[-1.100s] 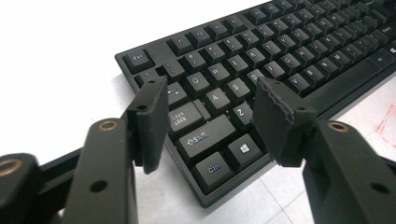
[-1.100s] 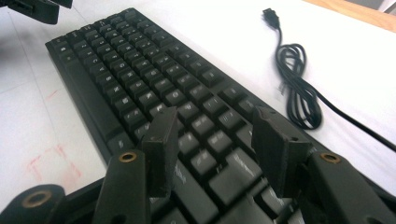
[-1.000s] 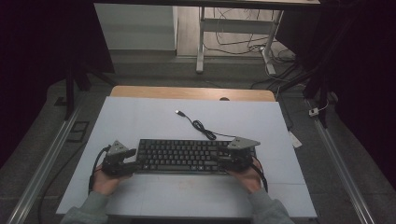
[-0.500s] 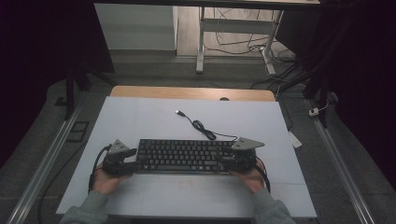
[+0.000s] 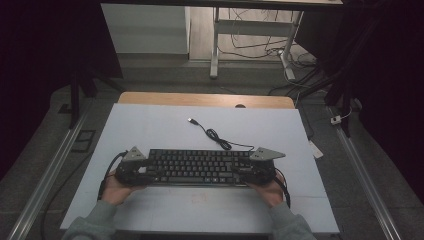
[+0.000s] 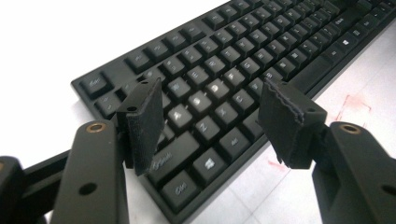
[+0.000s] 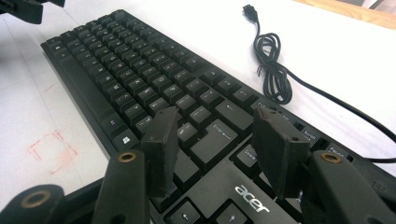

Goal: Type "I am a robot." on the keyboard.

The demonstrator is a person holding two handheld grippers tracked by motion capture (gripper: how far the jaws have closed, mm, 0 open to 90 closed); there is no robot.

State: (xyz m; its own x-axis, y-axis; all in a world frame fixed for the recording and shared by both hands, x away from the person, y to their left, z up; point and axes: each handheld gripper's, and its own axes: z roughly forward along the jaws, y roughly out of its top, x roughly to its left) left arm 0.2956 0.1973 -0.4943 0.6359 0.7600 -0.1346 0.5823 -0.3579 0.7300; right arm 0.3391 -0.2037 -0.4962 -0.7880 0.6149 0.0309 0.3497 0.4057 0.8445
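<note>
A black Acer keyboard [image 5: 197, 167] lies flat on the white table [image 5: 150, 125], near its front edge. My left gripper [image 5: 146, 171] is at the keyboard's left end. In the left gripper view its jaws [image 6: 215, 121] stand open just above the left-hand keys [image 6: 219, 70], pads apart and pressing on nothing. My right gripper [image 5: 251, 171] is at the right end. Its jaws [image 7: 219, 140] are open over the keys around Enter [image 7: 140, 70]. The keyboard's black cable [image 5: 215, 135] runs back from its right part in a loose bundle [image 7: 273, 70] to a free USB plug [image 5: 191, 120].
A faint red square mark [image 5: 200, 197] is drawn on the table in front of the keyboard. A wooden strip [image 5: 200, 99] borders the table's far edge. Beyond it are a desk frame [image 5: 215, 45] and floor cables. Metal rails [image 5: 50, 170] run along both sides.
</note>
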